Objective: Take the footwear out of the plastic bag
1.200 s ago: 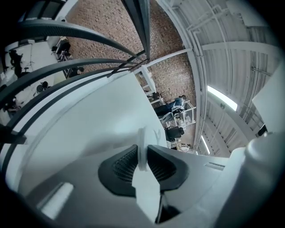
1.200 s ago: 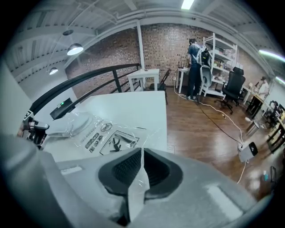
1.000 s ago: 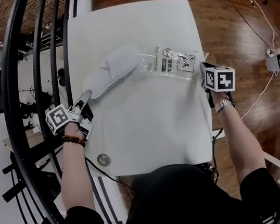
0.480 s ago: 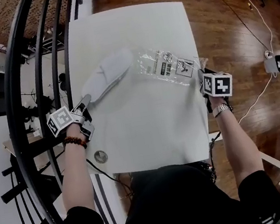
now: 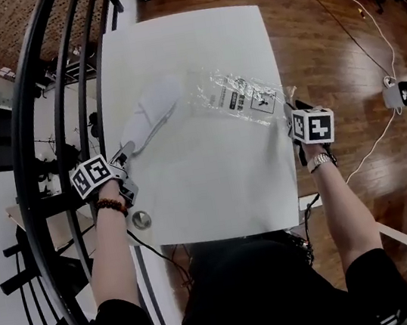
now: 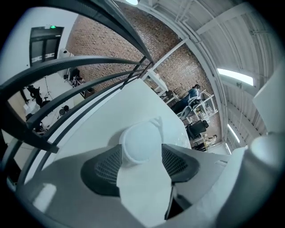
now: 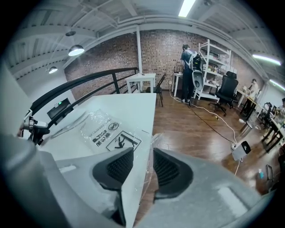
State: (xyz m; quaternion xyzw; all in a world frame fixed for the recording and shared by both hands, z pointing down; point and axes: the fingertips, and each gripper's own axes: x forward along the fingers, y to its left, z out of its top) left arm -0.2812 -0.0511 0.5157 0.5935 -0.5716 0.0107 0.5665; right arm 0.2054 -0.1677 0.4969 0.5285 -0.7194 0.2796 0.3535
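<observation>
Head view: slipper [image 5: 151,111] lies on the left, out of the plastic bag [image 5: 239,97].
Left claw [image 5: 124,153]: opening, slipper heel between its jaws, apparently releasing.
Right claw [image 5: 289,110]: opening around the plastic bag edge.

White soft fabric slipper [image 5: 149,117] is out on the white bench [image 5: 215,187], lying flat on the left half. It runs on a diagonal, with one rounded end down near the bench's left edge and the other end pointing up toward the middle. In the left gripper view its near end [image 6: 140,144] shows round and pale. Just beside that far end lies the clear, crinkled plastic bag with black printed labels and a warning pictogram [image 5: 239,98]. It is flat and empty, stretching across the right half, its corner [image 7: 104,131] reaching the bench's right edge.
</observation>
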